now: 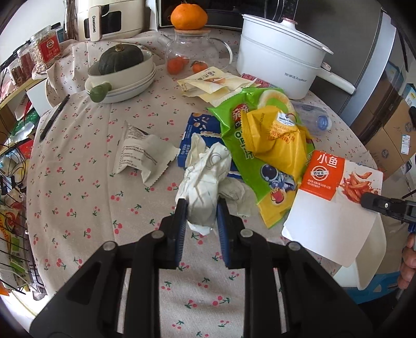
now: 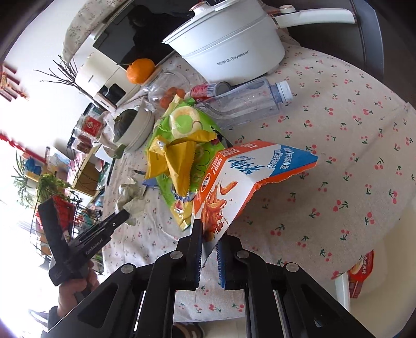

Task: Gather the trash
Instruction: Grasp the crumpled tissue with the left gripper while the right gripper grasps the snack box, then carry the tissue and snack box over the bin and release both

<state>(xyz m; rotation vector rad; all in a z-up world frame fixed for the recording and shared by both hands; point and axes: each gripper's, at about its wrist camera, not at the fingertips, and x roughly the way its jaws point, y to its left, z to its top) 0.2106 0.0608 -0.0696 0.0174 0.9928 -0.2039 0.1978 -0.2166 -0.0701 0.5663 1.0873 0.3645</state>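
Note:
My left gripper (image 1: 201,210) is shut on a crumpled white tissue (image 1: 205,179) just above the cherry-print tablecloth (image 1: 78,187). My right gripper (image 2: 209,234) is shut on a corner of an orange and white snack bag (image 2: 241,182), held up off the table; the same bag shows in the left wrist view (image 1: 335,197). A green wrapper (image 1: 247,145), a yellow wrapper (image 1: 275,135), a white wrapper (image 1: 143,153), a blue packet (image 1: 197,127), pale yellow packets (image 1: 213,83) and an empty plastic bottle (image 2: 247,101) lie on the table.
A white electric pot (image 1: 280,59), a glass teapot (image 1: 192,52) with an orange (image 1: 188,15) on its lid, stacked plates (image 1: 122,85) with a squash (image 1: 121,58), a pen (image 1: 54,117) and a can (image 2: 208,89) stand at the back. A wire basket (image 1: 15,221) is at the left.

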